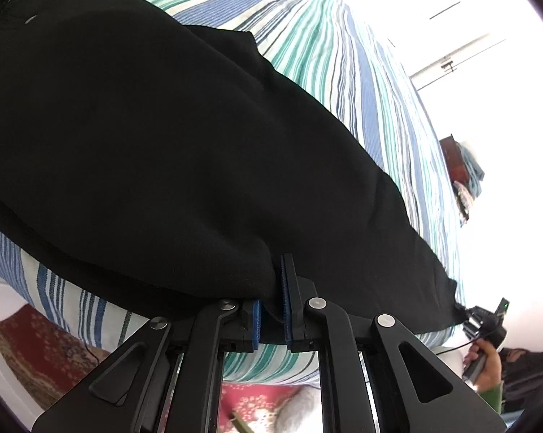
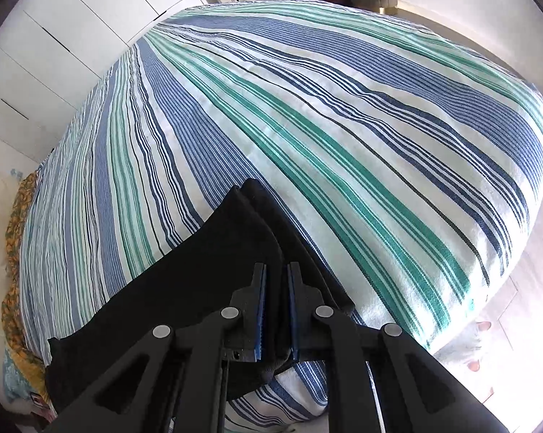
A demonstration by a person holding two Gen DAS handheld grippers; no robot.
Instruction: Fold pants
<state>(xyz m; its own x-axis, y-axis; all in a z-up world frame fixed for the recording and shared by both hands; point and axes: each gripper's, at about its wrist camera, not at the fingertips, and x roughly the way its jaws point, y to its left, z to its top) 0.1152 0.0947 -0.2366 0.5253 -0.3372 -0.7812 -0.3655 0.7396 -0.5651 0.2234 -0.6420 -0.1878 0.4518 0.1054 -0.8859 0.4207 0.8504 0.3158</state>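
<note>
Left wrist view: left hand-held gripper [image 1: 271,303] pinches near edge of black pants [image 1: 156,137] at 6 o'clock; pants spread on striped bed [image 1: 343,72]. Right hand-held gripper [image 2: 276,310] clamps stacked hems, likely keeping legs aligned for fold.

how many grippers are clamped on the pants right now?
2. Left gripper pinches the pants at their near edge on the bed. Right gripper pinches the other end; it also shows at the left view's right edge.
</note>
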